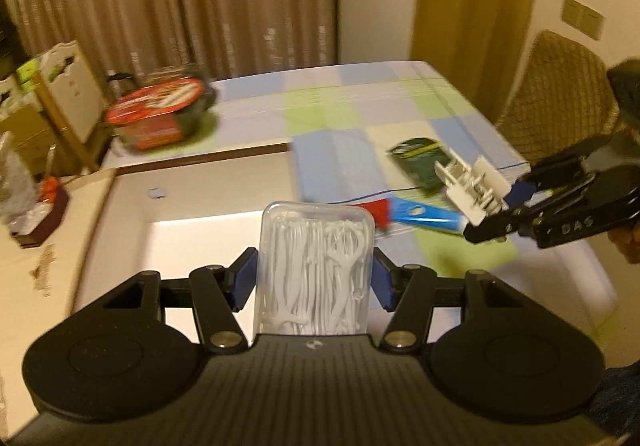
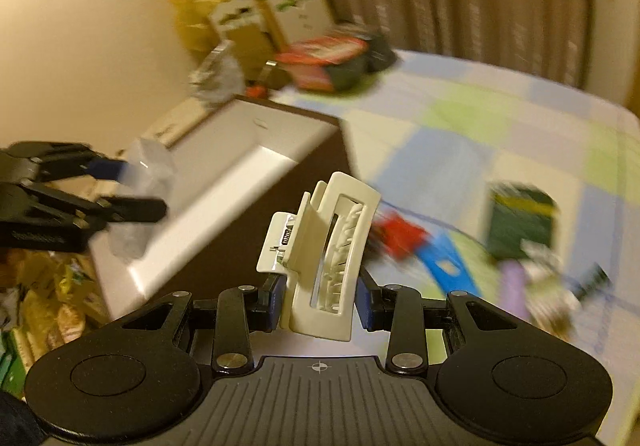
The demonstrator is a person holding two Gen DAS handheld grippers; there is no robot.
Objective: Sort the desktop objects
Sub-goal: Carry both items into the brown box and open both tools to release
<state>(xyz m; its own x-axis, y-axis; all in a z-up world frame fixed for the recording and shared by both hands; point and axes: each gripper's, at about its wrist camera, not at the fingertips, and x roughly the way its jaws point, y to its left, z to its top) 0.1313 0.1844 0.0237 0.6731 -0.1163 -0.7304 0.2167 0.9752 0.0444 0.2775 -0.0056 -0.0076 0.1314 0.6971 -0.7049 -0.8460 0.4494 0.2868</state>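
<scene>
My left gripper [image 1: 314, 278] is shut on a clear plastic box of white floss picks [image 1: 316, 270], held above the open white storage box [image 1: 200, 197]. From the right wrist view that gripper [image 2: 132, 185] shows at the left with the clear box [image 2: 140, 197] over the storage box [image 2: 224, 181]. My right gripper [image 2: 320, 298] is shut on a cream hair claw clip [image 2: 324, 258], and it appears at the right of the left wrist view [image 1: 504, 205] holding the clip [image 1: 472, 185] above the tablecloth. A blue and red tube [image 1: 408, 211] and a dark green packet [image 1: 420, 161] lie on the checked cloth.
A red-lidded dark bowl [image 1: 160, 113] stands at the back left of the table [image 1: 340, 101]. Cardboard boxes [image 2: 256, 25] and a bag are stacked by the wall. A quilted chair back [image 1: 560, 93] stands at the right. A purple item [image 2: 516, 290] and small clutter lie near the green packet [image 2: 520, 226].
</scene>
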